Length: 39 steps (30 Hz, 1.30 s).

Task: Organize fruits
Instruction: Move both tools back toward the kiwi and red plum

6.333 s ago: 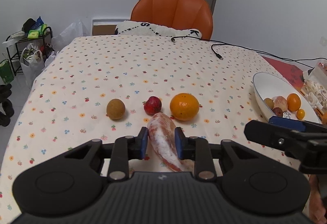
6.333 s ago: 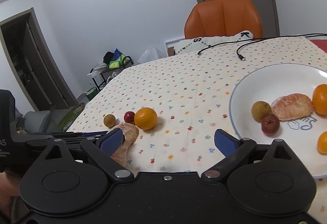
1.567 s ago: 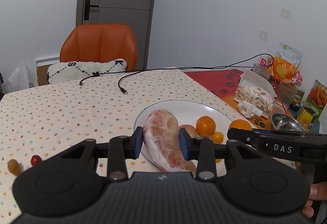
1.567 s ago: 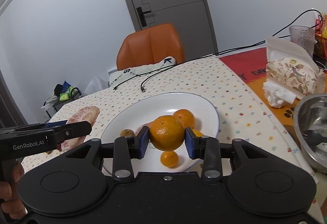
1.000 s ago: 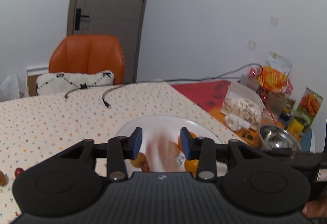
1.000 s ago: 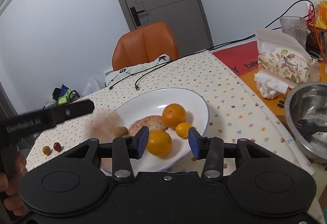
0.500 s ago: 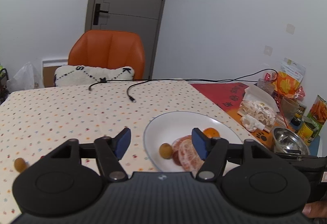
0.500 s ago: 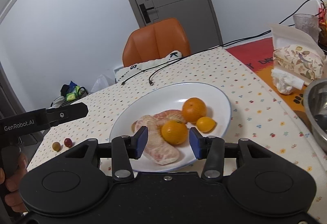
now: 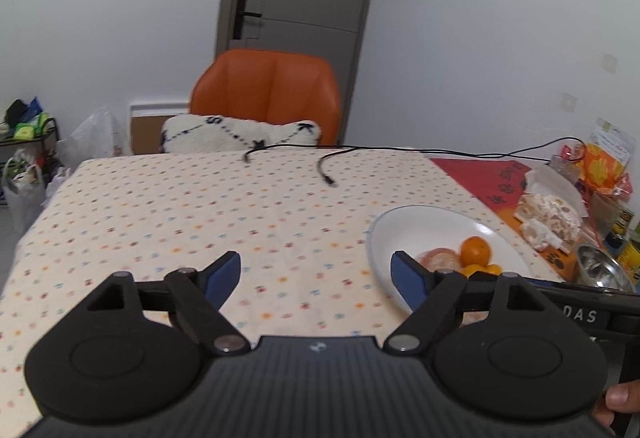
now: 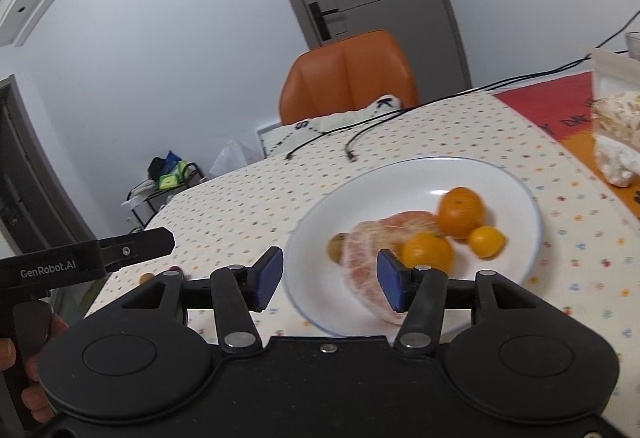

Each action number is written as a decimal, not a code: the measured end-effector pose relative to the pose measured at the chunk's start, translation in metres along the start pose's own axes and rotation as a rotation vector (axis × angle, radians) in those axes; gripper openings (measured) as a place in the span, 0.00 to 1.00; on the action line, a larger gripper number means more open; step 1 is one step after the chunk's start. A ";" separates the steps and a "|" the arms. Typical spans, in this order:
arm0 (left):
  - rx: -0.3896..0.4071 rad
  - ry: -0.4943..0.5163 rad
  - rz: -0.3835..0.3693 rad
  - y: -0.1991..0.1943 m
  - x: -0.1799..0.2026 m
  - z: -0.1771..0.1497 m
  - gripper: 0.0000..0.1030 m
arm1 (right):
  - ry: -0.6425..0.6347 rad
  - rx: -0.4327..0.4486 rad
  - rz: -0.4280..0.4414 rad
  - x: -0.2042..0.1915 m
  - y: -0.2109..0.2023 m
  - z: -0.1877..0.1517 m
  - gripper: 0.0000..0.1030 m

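Right now both grippers are empty. Nearest in the left wrist view, the left gripper (image 9: 316, 274) has its blue fingers spread wide over the dotted cloth of the surface (image 9: 200, 214), with nothing between them. The right gripper (image 10: 330, 280) is likewise spread apart, hovering at the near rim of the white plate (image 10: 516, 182), pinching nothing.

Just past its fingers, the plate holds the gathered fruit: a large peeled citrus piece (image 10: 366, 258) at about six o'clock on the plate, a mandarin (image 10: 427, 251) touching it on the right, a second, bigger orange (image 10: 461, 212) behind that, a small yellow-orange fruit (image 10: 486, 241) at about three o'clock, and a small brownish fruit (image 10: 337, 246) tucked at the left edge of the peeled piece. All of it is somewhat blurred.

Out at nine o'clock from the plate, well apart from it and low beside the left gripper's body, two small fruits lie on the cloth: a brownish one (image 10: 146, 277) and a red one (image 10: 174, 270), both mostly hidden.

I judge the step in hand to be the turn back from the plate toward those two leftovers. The next move calls for swinging a spread gripper over to them, lowering around one small round fruit, and closing gently so it does not roll off.
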<state>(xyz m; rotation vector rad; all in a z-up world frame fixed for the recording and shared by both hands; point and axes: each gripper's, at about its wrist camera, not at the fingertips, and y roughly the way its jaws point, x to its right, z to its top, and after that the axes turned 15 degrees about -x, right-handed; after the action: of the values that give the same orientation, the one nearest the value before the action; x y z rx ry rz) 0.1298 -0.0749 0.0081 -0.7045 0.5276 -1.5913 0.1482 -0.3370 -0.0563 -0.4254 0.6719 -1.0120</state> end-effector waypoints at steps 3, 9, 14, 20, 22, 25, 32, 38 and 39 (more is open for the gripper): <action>-0.001 -0.020 0.020 -0.004 -0.012 -0.001 0.79 | -0.013 -0.006 0.015 -0.010 0.006 0.001 0.52; -0.003 -0.049 0.054 -0.011 -0.035 -0.006 0.80 | -0.042 -0.024 0.045 -0.028 0.019 0.003 0.52; -0.018 -0.081 0.074 -0.011 -0.055 -0.009 0.80 | -0.073 -0.041 0.065 -0.045 0.029 0.005 0.52; -0.031 -0.109 0.083 -0.008 -0.076 -0.014 0.80 | -0.098 -0.069 0.078 -0.060 0.044 0.007 0.52; -0.032 -0.119 0.086 -0.007 -0.081 -0.015 0.80 | -0.104 -0.078 0.081 -0.065 0.048 0.008 0.52; -0.037 -0.139 0.095 -0.004 -0.090 -0.016 0.80 | -0.112 -0.089 0.085 -0.072 0.054 0.009 0.52; -0.040 -0.181 0.102 0.004 -0.112 -0.019 0.79 | -0.142 -0.116 0.097 -0.091 0.071 0.012 0.52; -0.044 -0.203 0.099 0.012 -0.127 -0.019 0.76 | -0.165 -0.138 0.101 -0.105 0.085 0.015 0.52; -0.045 -0.206 0.099 0.014 -0.129 -0.019 0.76 | -0.169 -0.141 0.102 -0.107 0.086 0.016 0.52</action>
<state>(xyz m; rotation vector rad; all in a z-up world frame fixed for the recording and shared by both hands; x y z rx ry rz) 0.1335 0.0496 -0.0331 -0.8528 0.4406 -1.3998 0.1751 -0.2018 -0.0644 -0.5875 0.6083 -0.8253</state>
